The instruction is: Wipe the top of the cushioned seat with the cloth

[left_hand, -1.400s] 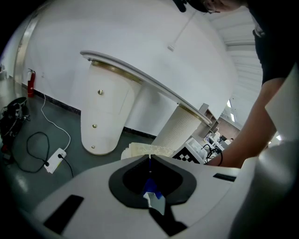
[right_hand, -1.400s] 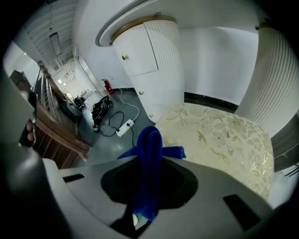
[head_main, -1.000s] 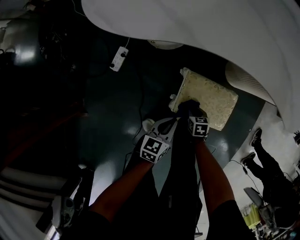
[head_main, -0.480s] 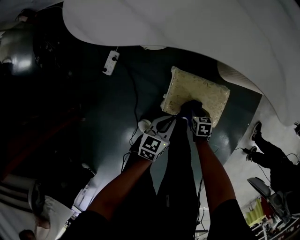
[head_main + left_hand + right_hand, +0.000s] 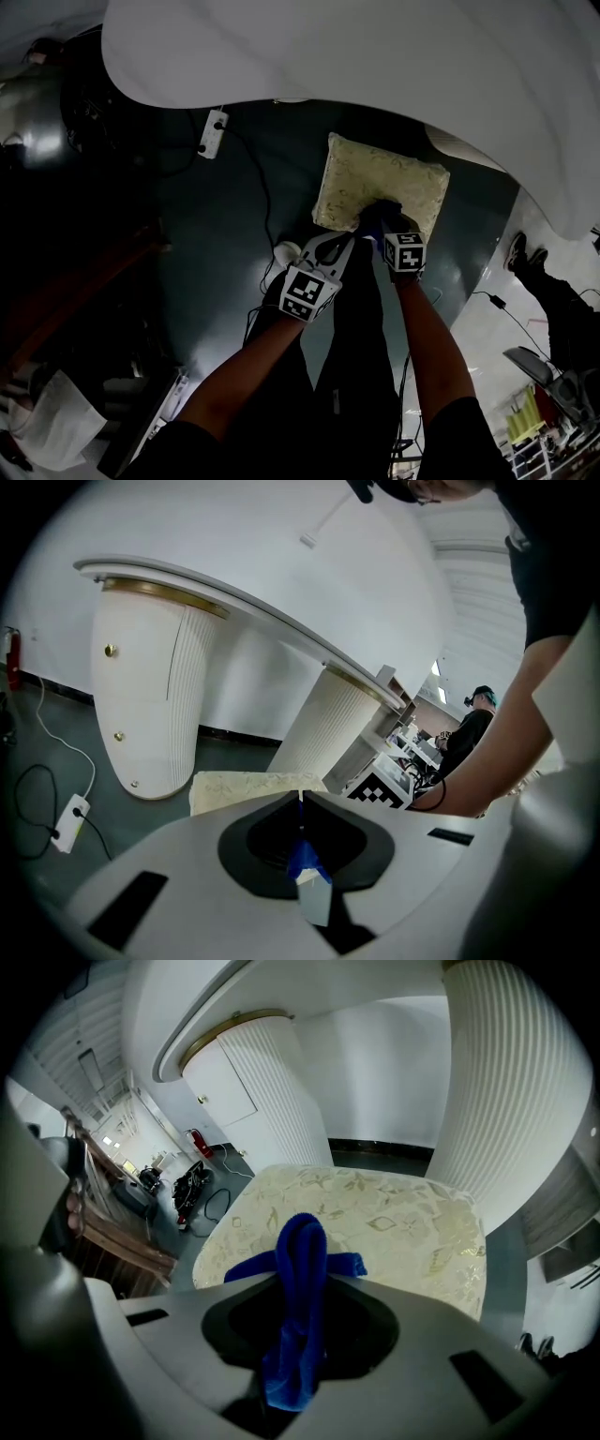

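The cushioned seat (image 5: 382, 187) is a cream, leaf-patterned pad standing low on the dark floor. My right gripper (image 5: 379, 216) is shut on a folded blue cloth (image 5: 300, 1288), which rests on the seat top (image 5: 384, 1218) near its near edge, about midway along. In the right gripper view the cloth loops up out of the jaws and spreads sideways on the fabric. My left gripper (image 5: 339, 242) hovers just left of the right one, off the seat's near edge. Its jaws meet with nothing between them, and the seat (image 5: 239, 787) shows just beyond them.
A big white curved counter (image 5: 375, 66) overhangs the seat, borne on ribbed white pedestals (image 5: 150, 700) (image 5: 511, 1101). A white power strip (image 5: 213, 132) and its cable lie on the floor at the left. A small white object (image 5: 286, 250) sits by my left gripper. A person (image 5: 562, 314) stands at the right.
The seat has slid left and up in the head view. The cloth in my right gripper now lies nearer the middle of the near edge, not at the near left corner.
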